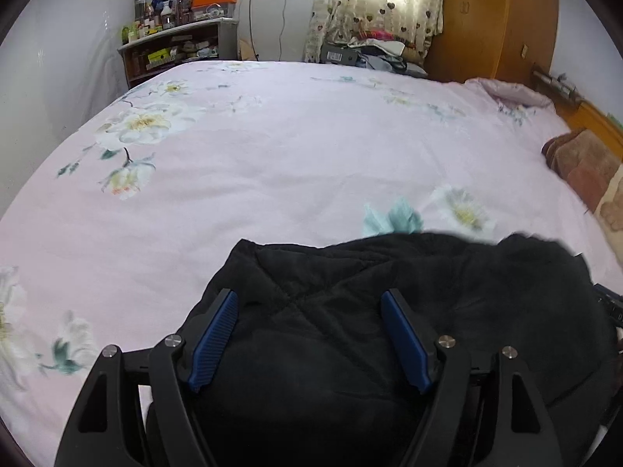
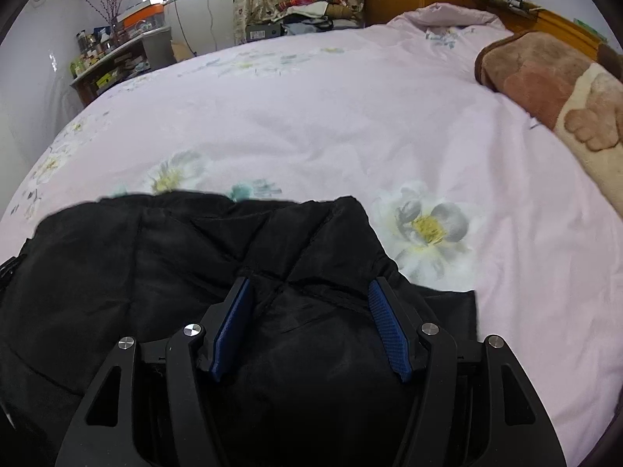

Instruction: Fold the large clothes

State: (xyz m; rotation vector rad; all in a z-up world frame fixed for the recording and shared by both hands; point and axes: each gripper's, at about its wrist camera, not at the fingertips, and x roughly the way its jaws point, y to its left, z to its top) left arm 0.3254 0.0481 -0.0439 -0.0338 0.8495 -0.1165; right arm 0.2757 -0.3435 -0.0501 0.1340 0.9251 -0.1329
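1. A black quilted garment (image 1: 409, 303) is seen lying bunched on the near part of a bed (image 1: 272, 148), which is covered by a pale pink sheet printed with white flowers.
2. The left gripper (image 1: 309, 299) is held over the garment's left portion, tilted downward. Its blue-padded fingers (image 1: 216, 340) are spread wide apart, and nothing is pinched between them; whether the tips touch the cloth cannot be told.
3. In the right wrist view, the right gripper (image 2: 311, 286) is placed over the garment's (image 2: 175, 264) right portion, close to a stitched seam crossing. Its jaws are likewise parted, with the fabric lying below and between them but not clamped.
4. The garment's far edge is seen raised in uneven folds, with a white printed flower (image 2: 428, 225) just beyond its right corner.
5. A brown and cream plush blanket (image 2: 553, 89) is laid along the bed's right side, well apart from the garment.
6. At the far side of the room, a cluttered shelf unit (image 1: 179, 46), a window with a heart-patterned curtain (image 1: 373, 4) and a wooden wardrobe (image 1: 494, 19) are visible.
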